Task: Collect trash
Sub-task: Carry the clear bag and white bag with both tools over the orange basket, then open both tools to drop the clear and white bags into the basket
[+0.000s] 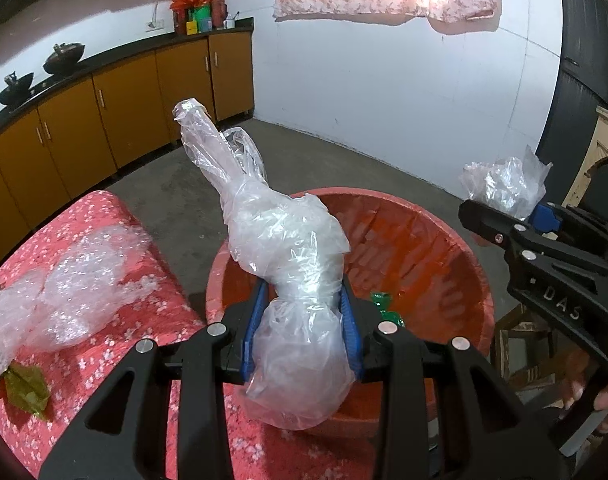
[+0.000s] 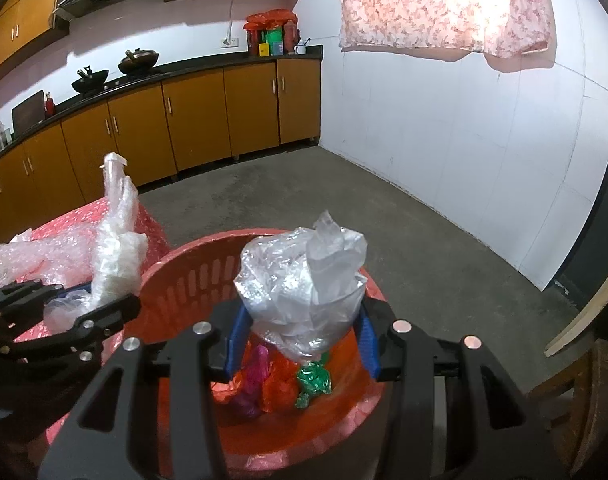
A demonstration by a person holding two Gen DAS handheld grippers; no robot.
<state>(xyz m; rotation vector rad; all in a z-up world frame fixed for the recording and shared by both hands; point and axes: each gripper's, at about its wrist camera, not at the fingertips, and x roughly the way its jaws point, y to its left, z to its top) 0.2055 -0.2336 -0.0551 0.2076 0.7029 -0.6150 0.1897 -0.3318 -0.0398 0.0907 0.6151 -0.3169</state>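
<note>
My left gripper point(image 1: 304, 300) is shut on a long clear plastic bag point(image 1: 287, 236) and holds it over the near rim of the red basket point(image 1: 444, 248). My right gripper point(image 2: 301, 332) is shut on a crumpled clear plastic bag point(image 2: 304, 280) above the same basket point(image 2: 191, 276). Inside the basket lie green point(image 2: 314, 380), orange point(image 2: 279, 384) and pink point(image 2: 251, 380) wrappers. The right gripper with its bag point(image 1: 504, 188) shows at the right of the left wrist view. The left gripper's bag point(image 2: 117, 240) shows at the left of the right wrist view.
A table with a red flowered cloth point(image 1: 115, 344) stands left of the basket and carries bubble wrap point(image 1: 63, 292) and a green-yellow wrapper point(image 1: 25, 392). Kitchen cabinets point(image 2: 191, 116) line the far wall. A wooden stool point(image 1: 520, 356) stands to the right.
</note>
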